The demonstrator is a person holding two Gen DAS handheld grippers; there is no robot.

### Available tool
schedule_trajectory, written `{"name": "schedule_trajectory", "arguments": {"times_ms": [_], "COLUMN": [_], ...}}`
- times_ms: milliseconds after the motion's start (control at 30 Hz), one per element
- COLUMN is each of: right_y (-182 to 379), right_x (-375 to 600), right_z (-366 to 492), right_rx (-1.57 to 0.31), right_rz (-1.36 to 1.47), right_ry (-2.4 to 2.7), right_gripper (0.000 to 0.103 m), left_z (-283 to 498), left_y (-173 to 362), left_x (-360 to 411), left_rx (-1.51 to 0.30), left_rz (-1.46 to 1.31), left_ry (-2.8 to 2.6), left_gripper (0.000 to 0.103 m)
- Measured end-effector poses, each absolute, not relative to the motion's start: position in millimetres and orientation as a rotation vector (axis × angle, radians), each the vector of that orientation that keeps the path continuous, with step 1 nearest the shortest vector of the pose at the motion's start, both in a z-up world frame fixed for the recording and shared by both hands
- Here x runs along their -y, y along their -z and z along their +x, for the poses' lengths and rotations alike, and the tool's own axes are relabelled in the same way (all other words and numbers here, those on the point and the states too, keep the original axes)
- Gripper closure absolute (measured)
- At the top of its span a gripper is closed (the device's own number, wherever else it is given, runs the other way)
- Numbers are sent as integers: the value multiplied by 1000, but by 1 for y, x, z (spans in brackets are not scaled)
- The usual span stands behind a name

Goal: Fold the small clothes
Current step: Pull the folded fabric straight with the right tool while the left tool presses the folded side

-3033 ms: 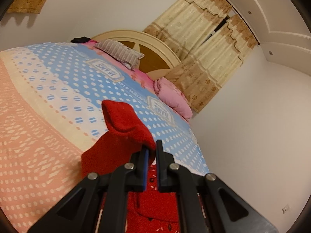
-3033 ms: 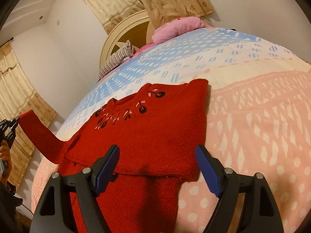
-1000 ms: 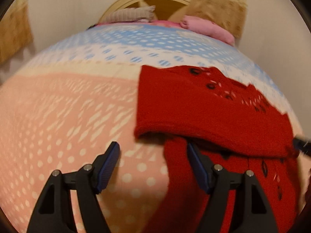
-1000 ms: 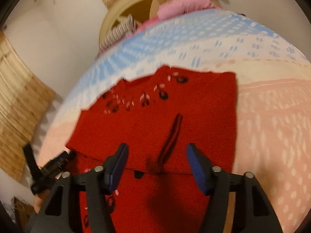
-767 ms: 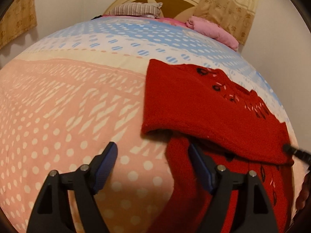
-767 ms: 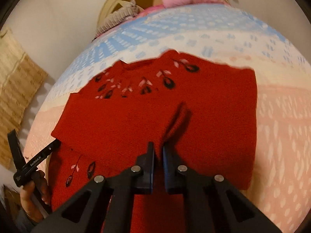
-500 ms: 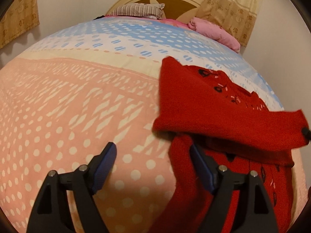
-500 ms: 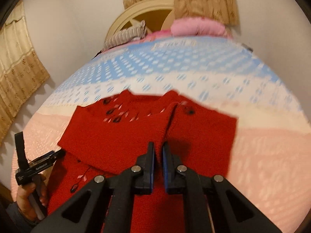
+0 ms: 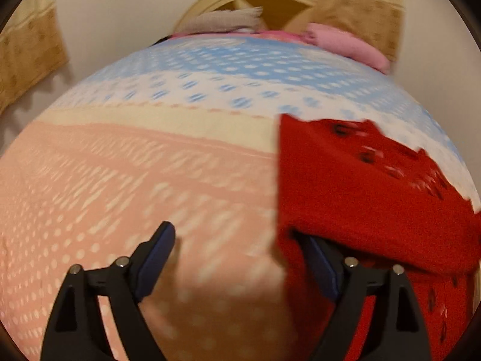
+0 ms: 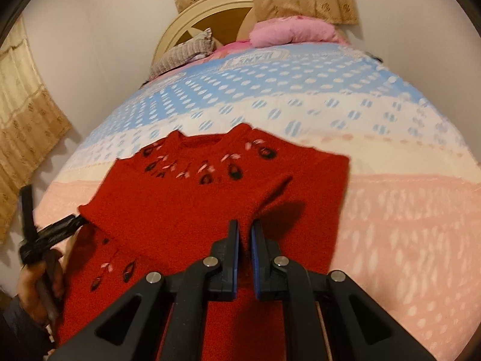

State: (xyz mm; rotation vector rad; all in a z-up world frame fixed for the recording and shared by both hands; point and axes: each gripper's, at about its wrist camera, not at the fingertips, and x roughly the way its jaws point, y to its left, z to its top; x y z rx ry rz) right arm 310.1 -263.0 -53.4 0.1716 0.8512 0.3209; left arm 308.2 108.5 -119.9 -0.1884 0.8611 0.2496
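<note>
Red sweater [image 10: 195, 210]: sleeve now pinched and lifted by right gripper [image 10: 244, 240].
Left gripper [image 9: 240, 267]: jaws opening, nothing held, sweater's edge alongside.
Fold: underway.

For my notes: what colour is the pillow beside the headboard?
Pink. The pillow shows best in the right wrist view.

Black right gripper [image 10: 244, 234]: 2 blue pads, silver screws.
</note>
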Motion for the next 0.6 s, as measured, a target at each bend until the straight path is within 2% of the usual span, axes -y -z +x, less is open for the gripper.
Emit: {"name": "schedule_trajectory", "arguments": {"times_ms": [100,267,333,500,600], "right_y": [53,25,12,-10,-17], "right_x": [264,252,245,238,235], "right_z": [309,306,307,304,298], "right_rx": [-833,-769,-750,-705,-688], "right_rz": [213,224,209,201,186], "right_ry": [-345,-392,-407,-415,-429], "right_gripper": [96,96,96,96,96], "left_z": [292,270,276,318,334], "left_y": [124,108,107,115,113], "left_x": [-119,-82,-64,-44,-55], "left_rx": [-855,-802,-827,-886,-854], "left_rz": [-287,-158,-92,12,32], "left_ry": [-201,-97,-45,-79,-192], "left_gripper": [13,11,5,5,5]}}
